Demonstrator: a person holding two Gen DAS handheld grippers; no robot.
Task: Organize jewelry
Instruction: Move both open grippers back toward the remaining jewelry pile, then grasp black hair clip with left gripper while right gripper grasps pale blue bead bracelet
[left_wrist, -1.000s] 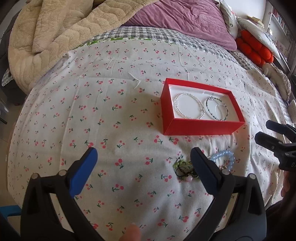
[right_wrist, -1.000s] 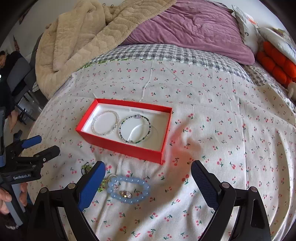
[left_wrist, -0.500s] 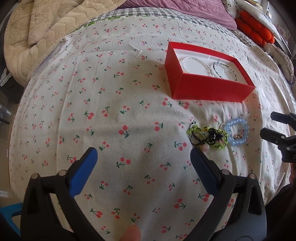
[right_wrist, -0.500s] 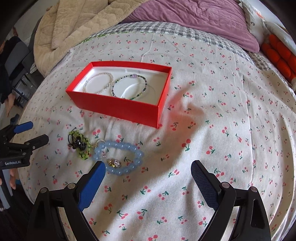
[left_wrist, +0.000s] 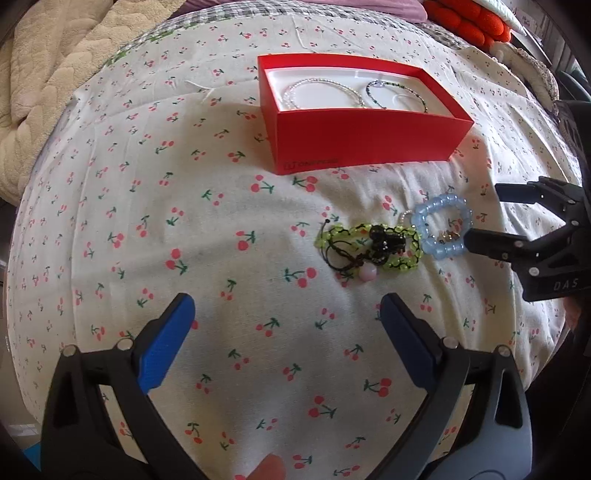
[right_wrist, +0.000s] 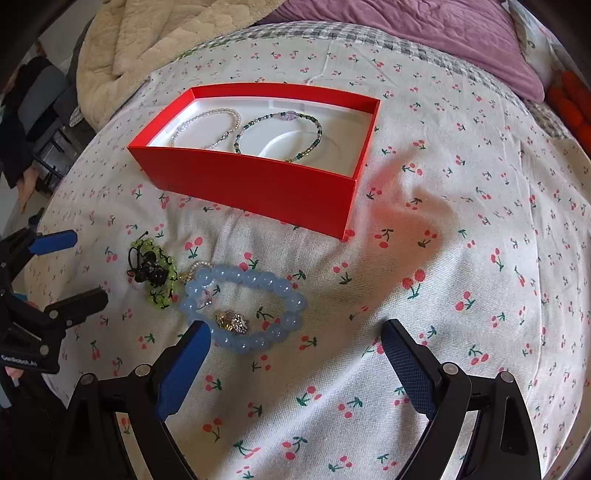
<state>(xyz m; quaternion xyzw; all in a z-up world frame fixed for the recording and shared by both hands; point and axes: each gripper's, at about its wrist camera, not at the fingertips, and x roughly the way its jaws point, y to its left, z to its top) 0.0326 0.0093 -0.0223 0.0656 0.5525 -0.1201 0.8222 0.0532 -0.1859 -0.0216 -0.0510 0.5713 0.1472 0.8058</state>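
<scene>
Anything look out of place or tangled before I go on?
Yes. The green bracelet lies in a knot of black cord outside the red box, touching the blue bracelet. Both grippers, left and right, are open.

The near wall of the red box hides the near parts of the pearl bracelet and the dark beaded bracelet inside it. The black cord tangle covers part of the green bracelet, so its full loop cannot be traced. The small charm inside the blue bracelet is too small to make out. The beige blanket and purple quilt run off the far edge.
</scene>
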